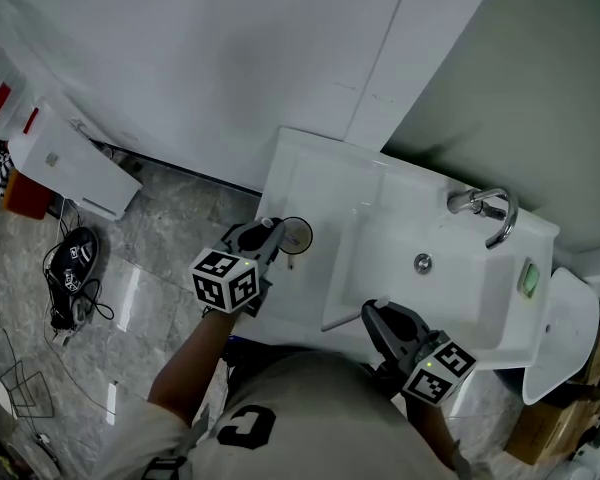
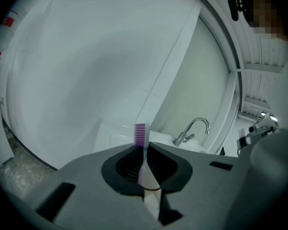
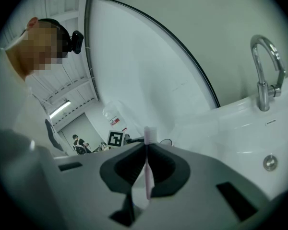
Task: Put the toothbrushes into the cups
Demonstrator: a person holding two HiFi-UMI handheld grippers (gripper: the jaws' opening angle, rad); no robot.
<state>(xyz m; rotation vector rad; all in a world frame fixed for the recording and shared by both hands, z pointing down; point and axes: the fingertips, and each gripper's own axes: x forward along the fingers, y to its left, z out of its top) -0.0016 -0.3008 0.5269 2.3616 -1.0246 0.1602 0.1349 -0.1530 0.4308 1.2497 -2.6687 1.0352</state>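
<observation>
Closest in, the person's shirt carries a pale mark on a dark patch that looks like a letter C; nothing else on it can be read. Just beyond, the right gripper hangs over the near edge of the sink. Its jaws are pressed together on the thin handle of a pale toothbrush, whose head stands up past the tips. It looks parked there, probably waiting its turn.

The left gripper is likewise clamped tight on a purple-bristled toothbrush with the bristles up, so the handle end likely points down and can enter a cup first. In the head view this gripper sits over the sink's flat left ledge, just beside a clear cup, the only cup that can be made out. Whether the brush touches it cannot be told. Neither brush is in a cup yet, and the step in hand appears to be lowering the left one.

Farther back are the drain, the faucet and a plain white wall. The marker cube shows coded squares, not words. Red labels beside the white unit on the floor are too small to read.
</observation>
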